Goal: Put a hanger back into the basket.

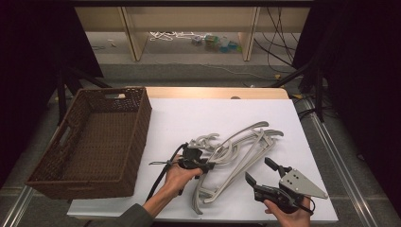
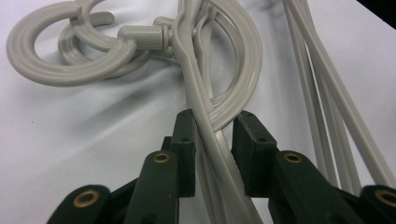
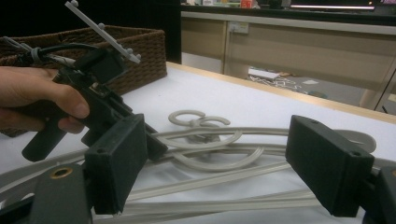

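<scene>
— What have your jaws got?
— My left gripper (image 1: 208, 165) straddles one pale grey hanger's arm, not yet clamped; my right gripper (image 1: 259, 171) hangs spread wide, holding nothing.
— And the hangers (image 1: 236, 151)?
— Tangled mid-worktop (image 1: 189, 113), hooks at ten o'clock. The wicker basket (image 1: 90, 142) sits beyond, at nine.

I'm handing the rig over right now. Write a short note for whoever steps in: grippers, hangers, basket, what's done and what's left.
Left gripper: jaws straddle one arm of the grey hangers, close on it; a firm clamp cannot be confirmed.
Right gripper: open, empty, beside the pile's near end.
Hangers: tangled pile on the white table, hooks interlocked.
Wicker basket: at the table's left, nothing in it.
Done: nothing moved into the basket.
Left: probably separate the hangers and place them in the basket.
</scene>
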A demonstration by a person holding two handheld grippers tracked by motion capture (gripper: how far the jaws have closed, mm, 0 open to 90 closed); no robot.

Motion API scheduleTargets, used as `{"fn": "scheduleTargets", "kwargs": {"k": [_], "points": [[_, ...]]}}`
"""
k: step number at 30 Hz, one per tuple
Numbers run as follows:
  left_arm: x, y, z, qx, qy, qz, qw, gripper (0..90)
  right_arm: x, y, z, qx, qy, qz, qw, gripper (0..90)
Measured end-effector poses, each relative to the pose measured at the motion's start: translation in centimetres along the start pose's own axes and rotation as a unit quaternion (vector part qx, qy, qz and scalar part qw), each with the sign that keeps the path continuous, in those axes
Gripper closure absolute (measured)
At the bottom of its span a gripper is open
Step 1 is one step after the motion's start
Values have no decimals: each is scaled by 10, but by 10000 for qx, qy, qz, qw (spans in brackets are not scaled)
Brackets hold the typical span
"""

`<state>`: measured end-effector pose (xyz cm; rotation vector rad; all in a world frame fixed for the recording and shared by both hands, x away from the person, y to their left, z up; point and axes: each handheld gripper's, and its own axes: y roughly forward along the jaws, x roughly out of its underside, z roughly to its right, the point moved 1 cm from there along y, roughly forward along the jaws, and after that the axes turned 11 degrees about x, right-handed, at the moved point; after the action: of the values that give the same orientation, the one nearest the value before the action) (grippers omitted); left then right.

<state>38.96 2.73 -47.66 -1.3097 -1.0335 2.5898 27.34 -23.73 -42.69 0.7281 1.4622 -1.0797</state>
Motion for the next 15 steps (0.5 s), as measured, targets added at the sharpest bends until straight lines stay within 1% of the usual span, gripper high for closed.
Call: {"fn": "scheduleTargets", "kwargs": {"k": [1, 2, 3, 4, 5, 6, 8, 9, 10, 11, 12, 13, 14, 15], "points": [[0, -1, -1, -27, 5, 68, 10000, 708, 0, 0, 0, -9, 2, -6, 10000, 215], [0, -1, -1, -27, 5, 68, 10000, 708, 0, 0, 1, -18, 2, -23, 10000, 216], [-1, -4, 0, -33, -75, 135, 9999, 709, 0, 0, 0, -43, 29, -17, 10000, 216], [-1, -4, 0, -33, -75, 135, 9999, 710, 0, 0, 0, -43, 29, -17, 10000, 216], [-1, -5, 1, 11, -78, 200, 9998, 710, 0, -1, 2, -27, -4, -53, 10000, 216], [-2, -8, 1, -2, 17, 160, 9999, 711, 0, -1, 2, -20, -5, -56, 10000, 217], [-3, -9, 2, -20, 32, 208, 9998, 711, 0, 0, 2, -38, 22, -28, 10000, 217], [-4, -12, 2, 26, 74, 205, 9998, 712, 0, -1, 3, -36, 26, -77, 10000, 217], [-5, -13, 3, 1, 102, 240, 9997, 713, 0, 0, 3, 7, 24, -45, 10000, 217], [-6, -15, 2, 15, 171, 178, 9997, 715, 0, -1, 3, 18, 8, -54, 10000, 217], [-6, -15, 2, 15, 171, 178, 9997, 716, 0, -1, 4, 22, 7, -51, 10000, 217], [-6, -16, 3, 24, 117, 256, 9996, 716, 0, -1, 4, 22, 7, -51, 10000, 217], [-7, -18, 4, -5, 113, 359, 9993, 721, 0, -1, 4, 47, 8, -24, 10000, 217], [-7, -18, 4, -5, 113, 359, 9993, 724, 0, -1, 3, 41, 14, -22, 10000, 217]]}}
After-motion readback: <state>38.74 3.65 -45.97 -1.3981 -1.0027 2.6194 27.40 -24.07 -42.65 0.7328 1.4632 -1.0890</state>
